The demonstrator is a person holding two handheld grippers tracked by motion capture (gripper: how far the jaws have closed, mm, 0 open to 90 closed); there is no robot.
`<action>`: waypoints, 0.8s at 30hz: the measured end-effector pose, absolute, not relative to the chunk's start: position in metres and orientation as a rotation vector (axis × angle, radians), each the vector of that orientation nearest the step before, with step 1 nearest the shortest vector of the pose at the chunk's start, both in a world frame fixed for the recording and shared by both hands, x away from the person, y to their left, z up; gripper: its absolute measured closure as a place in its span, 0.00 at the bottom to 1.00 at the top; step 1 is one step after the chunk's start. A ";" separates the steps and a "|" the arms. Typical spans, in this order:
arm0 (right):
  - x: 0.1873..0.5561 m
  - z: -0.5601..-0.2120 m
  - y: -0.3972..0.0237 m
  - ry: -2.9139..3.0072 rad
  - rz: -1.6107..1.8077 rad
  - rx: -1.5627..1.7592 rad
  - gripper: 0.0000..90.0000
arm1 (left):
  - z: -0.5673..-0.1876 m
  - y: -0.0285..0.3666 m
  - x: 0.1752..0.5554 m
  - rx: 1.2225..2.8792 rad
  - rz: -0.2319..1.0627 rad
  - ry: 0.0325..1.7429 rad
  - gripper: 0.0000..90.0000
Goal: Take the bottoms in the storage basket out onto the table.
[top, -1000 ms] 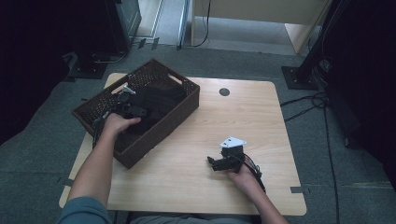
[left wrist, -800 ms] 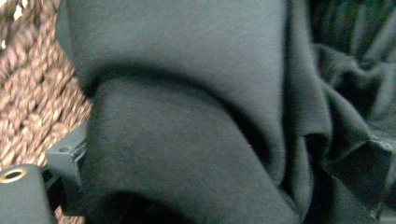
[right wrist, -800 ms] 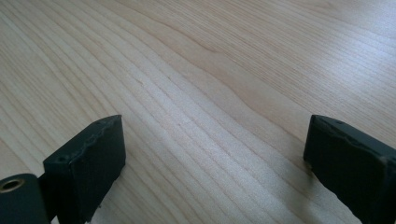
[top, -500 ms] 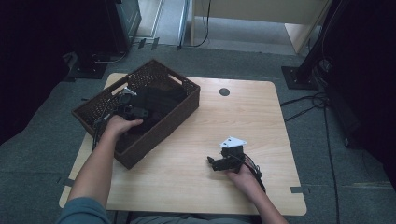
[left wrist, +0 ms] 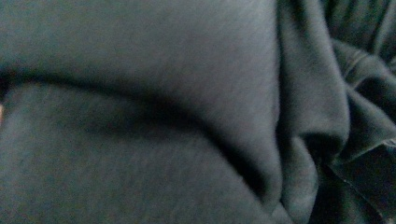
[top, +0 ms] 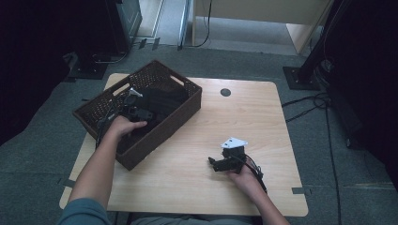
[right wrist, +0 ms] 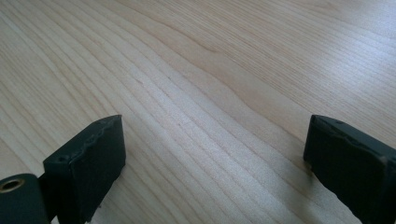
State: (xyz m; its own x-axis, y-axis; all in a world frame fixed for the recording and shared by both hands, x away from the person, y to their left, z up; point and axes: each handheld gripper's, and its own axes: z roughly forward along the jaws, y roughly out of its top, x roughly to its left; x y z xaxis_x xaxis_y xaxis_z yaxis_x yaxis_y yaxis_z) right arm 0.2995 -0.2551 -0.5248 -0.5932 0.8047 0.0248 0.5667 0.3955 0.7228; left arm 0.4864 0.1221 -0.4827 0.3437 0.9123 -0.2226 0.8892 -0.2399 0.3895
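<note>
High view: left tongs [top: 141, 112] deep in basket [top: 185, 110] on dark cloth [top: 162, 101], grip impossible to tell, liable to snag several folds; right tongs [right wrist: 215, 154] spread, idle on desk [top: 263, 117].

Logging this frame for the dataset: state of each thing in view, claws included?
Left claw: down inside the basket, pressed against the dark cloth; open or shut cannot be told.
Right claw: open, jaws wide apart, nothing between them, low over the bare table.
Basket: upright on the table's left part, holding the cloth.
Dark cloth: crumpled, folded in creases, inside the basket.
Table: bare wood right of the basket.
</note>
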 end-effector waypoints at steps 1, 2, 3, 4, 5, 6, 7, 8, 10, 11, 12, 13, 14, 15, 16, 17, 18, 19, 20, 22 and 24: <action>0.299 -0.525 -0.255 2.329 1.013 1.192 0.06 | -0.483 0.122 0.486 2.166 0.069 1.575 0.01; 0.299 -0.525 -0.255 2.329 1.013 1.192 0.06 | -0.476 0.118 0.486 2.192 0.088 1.494 0.07; 0.299 -0.525 -0.255 2.329 1.014 1.193 0.06 | -0.474 0.118 0.485 2.175 0.073 1.470 0.08; 0.299 -0.525 -0.255 2.329 1.013 1.192 0.06 | -0.475 0.118 0.486 2.160 0.050 1.473 0.08; 0.300 -0.525 -0.255 2.329 1.013 1.192 0.06 | -0.478 0.119 0.486 2.165 0.032 1.485 0.08; 0.300 -0.525 -0.255 2.330 1.013 1.192 0.06 | -0.482 0.120 0.487 2.161 0.030 1.486 0.06; 0.300 -0.525 -0.255 2.330 1.013 1.192 0.06 | -0.483 0.119 0.487 2.156 0.040 1.482 0.03; 0.300 -0.525 -0.255 2.332 1.012 1.191 0.06 | -0.485 0.118 0.489 2.162 0.047 1.485 0.01; 0.300 -0.525 -0.255 2.332 1.012 1.191 0.06 | -0.485 0.113 0.491 2.181 0.085 1.494 0.00; 0.300 -0.525 -0.255 2.332 1.012 1.191 0.06 | -0.485 0.113 0.491 2.181 0.085 1.494 0.00; 0.300 -0.525 -0.255 2.331 1.012 1.193 0.06 | -0.487 0.109 0.493 2.192 0.115 1.485 0.00; 0.300 -0.525 -0.255 2.331 1.012 1.193 0.06 | -0.487 0.109 0.493 2.192 0.115 1.485 0.00; 0.300 -0.525 -0.255 2.331 1.012 1.192 0.06 | -0.487 0.106 0.493 2.200 0.134 1.484 0.00; 0.301 -0.525 -0.255 2.333 1.013 1.185 0.06 | -0.487 0.104 0.494 2.208 0.152 1.481 0.01; 0.301 -0.525 -0.255 2.335 1.013 1.184 0.06 | -0.487 0.104 0.493 2.220 0.164 1.473 0.07; 0.301 -0.525 -0.255 2.335 1.013 1.184 0.06 | -0.486 0.102 0.493 2.225 0.177 1.467 0.07; 0.301 -0.525 -0.255 2.335 1.013 1.183 0.06 | -0.482 0.104 0.489 2.207 0.169 1.446 0.17; 0.301 -0.525 -0.255 2.336 1.012 1.183 0.06 | -0.480 0.105 0.486 2.197 0.154 1.411 0.31; 0.301 -0.525 -0.255 2.336 1.012 1.183 0.06 | -0.480 0.105 0.486 2.197 0.154 1.411 0.47; 0.301 -0.525 -0.254 2.338 1.013 1.181 0.06 | -0.481 0.105 0.483 2.160 0.075 1.408 0.53; 0.301 -0.525 -0.254 2.336 1.013 1.181 0.06 | -0.480 0.108 0.485 2.146 -0.018 1.415 0.64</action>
State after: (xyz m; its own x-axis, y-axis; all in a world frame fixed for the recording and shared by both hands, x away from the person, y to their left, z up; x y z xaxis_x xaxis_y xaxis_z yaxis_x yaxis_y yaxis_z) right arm 0.3014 -0.2541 -0.5248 -0.6002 0.7995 0.0223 0.5627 0.4023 0.7222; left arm 0.4852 0.1078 -0.4801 0.4418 0.8426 -0.3079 0.8500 -0.2835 0.4439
